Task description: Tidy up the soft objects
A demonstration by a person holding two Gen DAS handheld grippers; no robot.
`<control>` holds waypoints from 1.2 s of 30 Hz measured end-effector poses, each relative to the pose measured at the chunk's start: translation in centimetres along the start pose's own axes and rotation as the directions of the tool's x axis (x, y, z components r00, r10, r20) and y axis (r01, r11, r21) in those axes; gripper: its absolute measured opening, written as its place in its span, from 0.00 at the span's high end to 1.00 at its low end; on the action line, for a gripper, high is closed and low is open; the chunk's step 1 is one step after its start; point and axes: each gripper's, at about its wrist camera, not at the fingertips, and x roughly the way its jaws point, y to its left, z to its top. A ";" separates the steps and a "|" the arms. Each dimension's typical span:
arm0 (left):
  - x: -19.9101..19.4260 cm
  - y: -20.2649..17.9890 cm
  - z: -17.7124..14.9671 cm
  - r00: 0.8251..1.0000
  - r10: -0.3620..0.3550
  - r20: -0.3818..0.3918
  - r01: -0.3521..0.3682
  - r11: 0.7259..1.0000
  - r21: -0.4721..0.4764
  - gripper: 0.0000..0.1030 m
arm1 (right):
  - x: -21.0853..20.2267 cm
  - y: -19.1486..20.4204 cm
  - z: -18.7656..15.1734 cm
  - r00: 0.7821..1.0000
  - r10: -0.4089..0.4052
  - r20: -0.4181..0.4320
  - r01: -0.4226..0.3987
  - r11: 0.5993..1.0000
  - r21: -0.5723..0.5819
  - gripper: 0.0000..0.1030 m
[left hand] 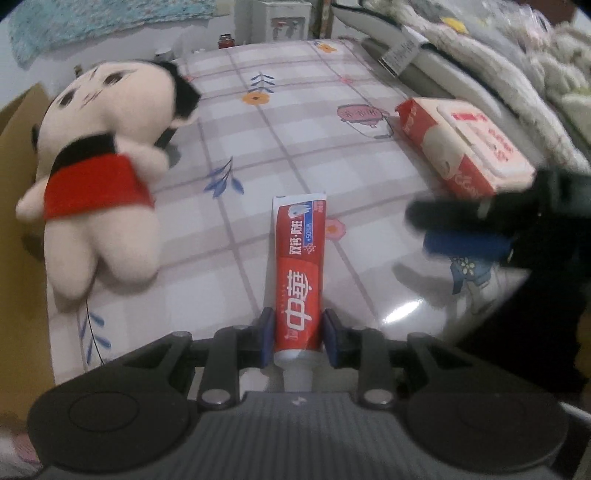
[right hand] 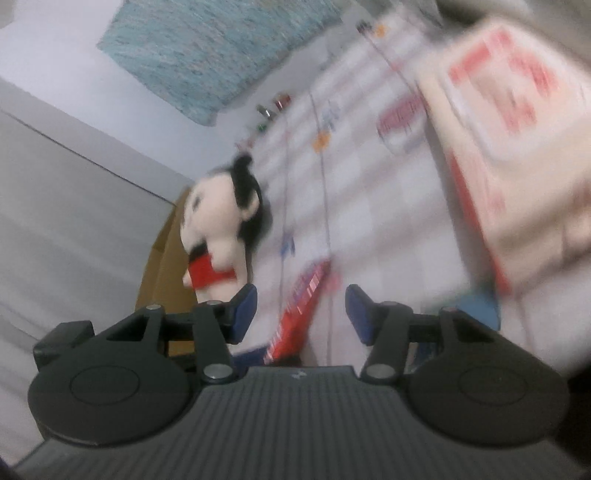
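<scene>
A red toothpaste tube (left hand: 299, 277) lies on the checked tablecloth (left hand: 288, 140), cap end toward me. My left gripper (left hand: 297, 338) has its blue pads on both sides of the tube's lower end, shut on it. A plush doll (left hand: 99, 173) with black hair and a red top lies at the left. A red and cream wipes pack (left hand: 465, 140) lies at the right. My right gripper (right hand: 301, 310) is open and empty, tilted and blurred; it also shows in the left wrist view (left hand: 461, 229) beside the pack. The doll (right hand: 221, 236), tube (right hand: 299, 310) and pack (right hand: 517, 147) show in the right wrist view.
A cardboard box (left hand: 18, 122) stands off the table's left edge. Folded bedding and clothes (left hand: 498, 48) are piled at the back right. Small bottles (left hand: 226, 40) and a white box (left hand: 284, 20) stand at the far edge. A teal cloth (right hand: 207, 48) hangs on the wall.
</scene>
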 end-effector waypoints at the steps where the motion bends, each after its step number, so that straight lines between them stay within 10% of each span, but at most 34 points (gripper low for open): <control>1: -0.1 0.4 -0.2 1.000 -0.015 0.009 0.015 1.000 -0.018 0.73 | 0.4 -0.2 -0.5 1.000 -0.008 -0.023 0.008 1.000 0.018 0.48; 22: 0.7 5.2 -2.5 0.927 -0.359 0.104 0.374 0.885 -0.277 0.73 | 7.1 3.5 -1.2 0.976 -0.114 -0.185 0.122 0.992 0.029 0.61; 25: 0.2 4.8 -2.8 0.929 -0.351 0.115 0.369 0.894 -0.254 0.74 | 7.1 3.5 -1.3 0.972 -0.147 -0.182 0.156 0.987 0.036 0.79; 36: -10.2 7.6 -3.0 0.884 -0.310 0.349 0.392 0.900 -0.193 0.73 | 3.2 12.7 -1.3 0.993 -0.080 -0.081 0.067 0.986 -0.153 0.79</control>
